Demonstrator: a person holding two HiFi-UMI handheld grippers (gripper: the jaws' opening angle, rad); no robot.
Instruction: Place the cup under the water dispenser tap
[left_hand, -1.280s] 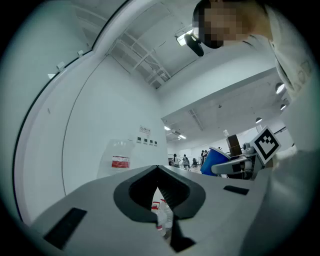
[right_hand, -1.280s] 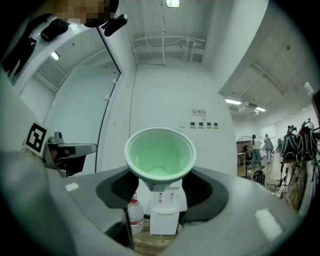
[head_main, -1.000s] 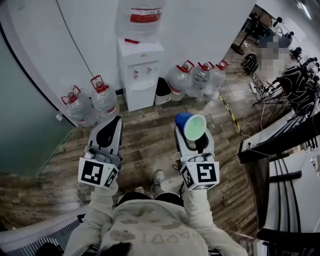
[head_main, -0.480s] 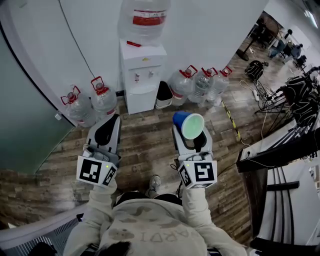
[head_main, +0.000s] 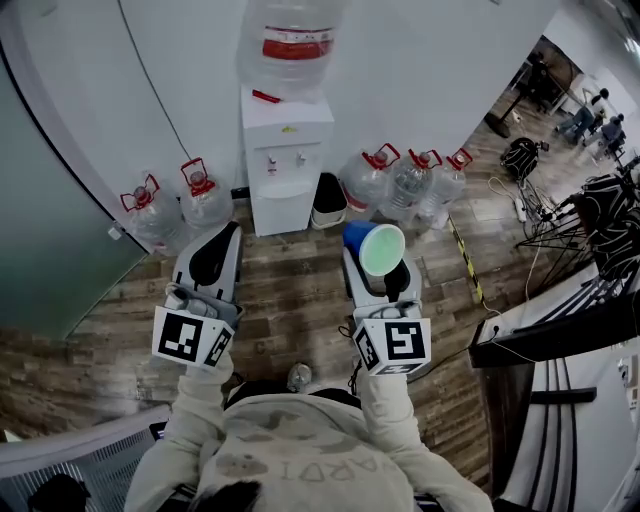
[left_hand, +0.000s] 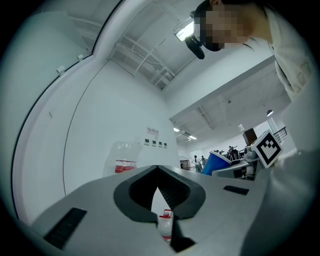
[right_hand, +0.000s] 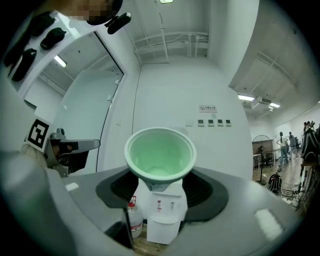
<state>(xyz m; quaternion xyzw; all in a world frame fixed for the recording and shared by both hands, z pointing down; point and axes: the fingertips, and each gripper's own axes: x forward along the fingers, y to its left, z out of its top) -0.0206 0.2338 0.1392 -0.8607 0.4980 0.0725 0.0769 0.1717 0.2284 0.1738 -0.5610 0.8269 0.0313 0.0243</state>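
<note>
A blue cup (head_main: 375, 248) with a pale green inside lies on its side between the jaws of my right gripper (head_main: 372, 264), mouth toward the camera. In the right gripper view the cup (right_hand: 160, 155) fills the gap and the gripper (right_hand: 161, 186) is shut on its lower part. The white water dispenser (head_main: 285, 165) stands against the wall ahead, still some way off, its taps (head_main: 285, 158) above a recess. It shows below the cup as well, dispenser (right_hand: 163, 210). My left gripper (head_main: 224, 236) is level with the right one, shut and empty, jaws (left_hand: 158, 170) meeting at the tips.
A large bottle (head_main: 293, 45) tops the dispenser. Two floor bottles (head_main: 180, 205) stand left of it, three more (head_main: 405, 180) and a dark bin (head_main: 328, 195) to its right. A glass partition runs along the left. Desks and cables (head_main: 590, 220) crowd the right.
Both grippers and the person have moved forward over the wood floor toward the dispenser. The cup stays in the right gripper's hold.
</note>
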